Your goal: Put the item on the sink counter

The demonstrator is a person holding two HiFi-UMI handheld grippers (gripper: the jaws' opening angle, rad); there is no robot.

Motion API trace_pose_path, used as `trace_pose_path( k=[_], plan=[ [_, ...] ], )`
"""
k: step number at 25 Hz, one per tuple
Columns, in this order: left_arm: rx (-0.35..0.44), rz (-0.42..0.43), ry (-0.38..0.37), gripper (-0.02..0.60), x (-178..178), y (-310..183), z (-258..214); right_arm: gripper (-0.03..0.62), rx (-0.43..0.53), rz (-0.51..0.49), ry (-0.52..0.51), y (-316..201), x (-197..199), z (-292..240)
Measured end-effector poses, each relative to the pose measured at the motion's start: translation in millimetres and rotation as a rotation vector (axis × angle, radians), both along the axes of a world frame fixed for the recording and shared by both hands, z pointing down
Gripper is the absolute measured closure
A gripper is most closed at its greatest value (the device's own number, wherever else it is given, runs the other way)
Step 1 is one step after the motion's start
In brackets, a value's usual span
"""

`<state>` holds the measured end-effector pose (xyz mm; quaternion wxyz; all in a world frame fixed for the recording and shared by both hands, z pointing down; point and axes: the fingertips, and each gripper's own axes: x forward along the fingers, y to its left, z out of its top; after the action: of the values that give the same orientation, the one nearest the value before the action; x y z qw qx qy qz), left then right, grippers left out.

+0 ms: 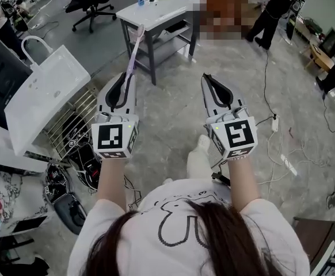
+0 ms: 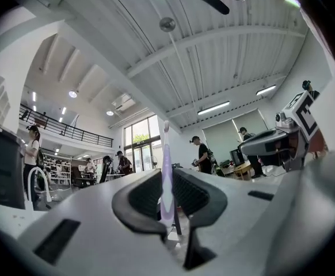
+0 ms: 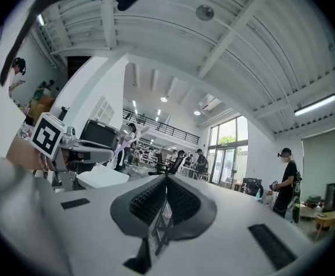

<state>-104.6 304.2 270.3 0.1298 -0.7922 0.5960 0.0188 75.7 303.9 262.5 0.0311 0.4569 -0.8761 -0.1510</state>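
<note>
While both arms reach out above the floor, white sink left of the left gripper, its jaws clamped on a lilac toothbrush jutting beyond them, right gripper clenched, empty.

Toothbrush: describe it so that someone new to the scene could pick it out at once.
Find the left gripper over the grey floor. The toothbrush sticks forward from its tongs, pinched between them. It alone is a thin lilac stick with a white tip.
</note>
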Motion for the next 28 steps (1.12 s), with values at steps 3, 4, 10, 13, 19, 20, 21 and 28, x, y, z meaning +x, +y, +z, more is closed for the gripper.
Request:
trace_pose_path(
  k=[3, 4, 10, 13, 19, 20, 21, 28],
  plan=[
    [0.0, -0.008, 0.014, 0.515, 1, -12, 2, 0.565, -0.005, 0.006, 0.008, -13, 3, 2],
    [-0.001, -0.009, 0.016, 0.515, 1, -17, 3, 0.565, -0.006, 0.01, 0.006, -20, 5, 2],
    [-0.003, -0.029, 0.01, 0.515, -8, -70, 6, 0.563, 0.013, -0.016, 0.0, -76, -4, 1],
    [-0.008, -0.047, 0.019, 0.515, -18, -108, 8, 0.563, 0.007, -0.03, -0.013, -115, -14, 5],
    [-0.014, -0.064, 0.011, 0.515, -20, -191, 5, 0.563, -0.013, -0.056, -0.018, -201, -17, 7],
    [-0.018, -0.066, 0.008, 0.515, -19, -206, 6, 0.563, -0.017, -0.06, -0.021, -217, -17, 8],
    [-0.021, -0.068, 0.006, 0.515, -17, -220, 6, 0.563, -0.02, -0.065, -0.023, -232, -16, 8],
    [-0.024, -0.085, -0.018, 0.515, -5, -308, -2, 0.563, -0.024, -0.09, -0.048, -321, -5, 2]
  ],
)
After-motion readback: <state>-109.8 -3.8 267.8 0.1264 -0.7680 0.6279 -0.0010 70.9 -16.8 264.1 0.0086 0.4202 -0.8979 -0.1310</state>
